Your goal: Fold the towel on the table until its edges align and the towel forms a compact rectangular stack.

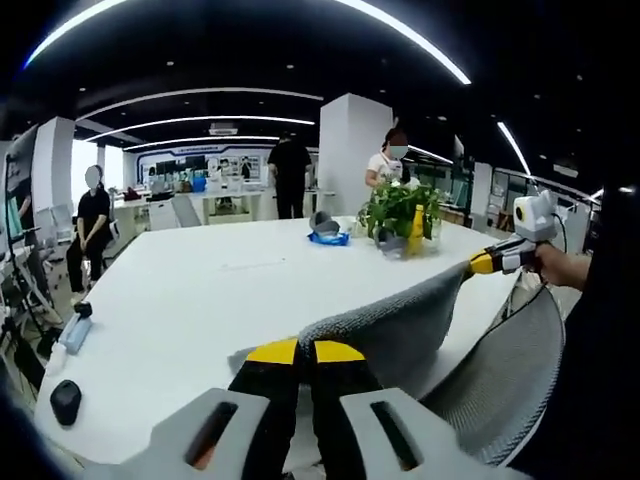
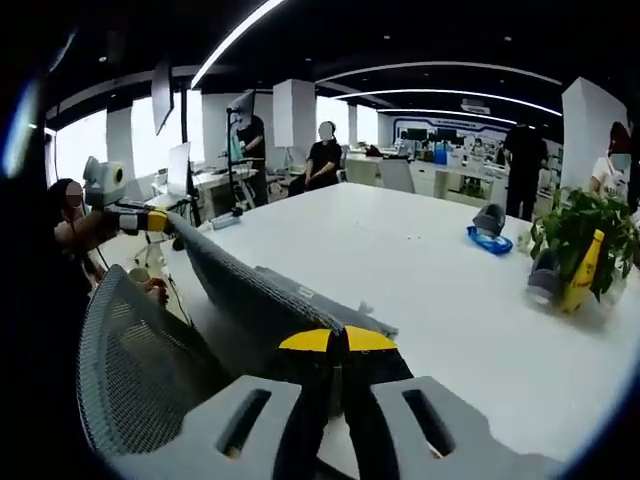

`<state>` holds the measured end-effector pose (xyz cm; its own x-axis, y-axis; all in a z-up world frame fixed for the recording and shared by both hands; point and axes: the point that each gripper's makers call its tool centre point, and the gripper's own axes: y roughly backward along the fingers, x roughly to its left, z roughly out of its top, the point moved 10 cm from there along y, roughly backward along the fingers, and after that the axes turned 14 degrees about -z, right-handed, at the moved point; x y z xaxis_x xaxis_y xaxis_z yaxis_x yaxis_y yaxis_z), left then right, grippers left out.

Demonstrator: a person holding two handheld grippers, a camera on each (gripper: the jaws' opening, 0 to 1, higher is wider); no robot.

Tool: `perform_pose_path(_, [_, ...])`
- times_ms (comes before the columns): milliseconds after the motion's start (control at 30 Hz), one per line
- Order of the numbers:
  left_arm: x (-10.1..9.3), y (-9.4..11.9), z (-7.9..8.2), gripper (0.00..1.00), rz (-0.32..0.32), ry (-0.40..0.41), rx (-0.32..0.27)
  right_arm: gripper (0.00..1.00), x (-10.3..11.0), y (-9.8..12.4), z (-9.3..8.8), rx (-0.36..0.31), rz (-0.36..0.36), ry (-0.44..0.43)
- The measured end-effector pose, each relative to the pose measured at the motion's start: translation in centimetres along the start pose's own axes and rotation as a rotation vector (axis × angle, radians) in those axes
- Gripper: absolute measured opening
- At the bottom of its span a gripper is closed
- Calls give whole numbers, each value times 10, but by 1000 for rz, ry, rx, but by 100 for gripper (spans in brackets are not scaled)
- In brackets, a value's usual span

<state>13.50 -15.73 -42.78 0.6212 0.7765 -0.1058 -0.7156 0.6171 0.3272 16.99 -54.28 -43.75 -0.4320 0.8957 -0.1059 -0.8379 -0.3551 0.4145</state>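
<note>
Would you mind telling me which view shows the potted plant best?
The left gripper view: the potted plant sits whole near the picture's middle, beyond the grey towel. The right gripper view catches it at the right edge, partly cut off.

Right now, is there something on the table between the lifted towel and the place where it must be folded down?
Nothing visible blocks it. The towel hangs between both tools over bare table; the plant stands farther back.

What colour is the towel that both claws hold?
Grey. The towel shows best in the left gripper view, stretched between the two claws.
</note>
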Motion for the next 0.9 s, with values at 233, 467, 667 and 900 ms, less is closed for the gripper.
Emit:
perform_pose_path(233, [18, -10, -9, 3, 9, -45, 98, 0, -5, -25, -1, 29, 24, 3])
perform_pose_path(467, [37, -24, -19, 3, -9, -6, 115, 0, -6, -46, -4, 56, 44, 4])
perform_pose_path(667, [55, -42, -26, 3, -26, -10, 155, 0, -9, -67, -7, 102, 51, 26])
perform_pose_path(900, [73, -61, -30, 3, -52, 48, 151, 0, -15, -86, -11, 144, 47, 38])
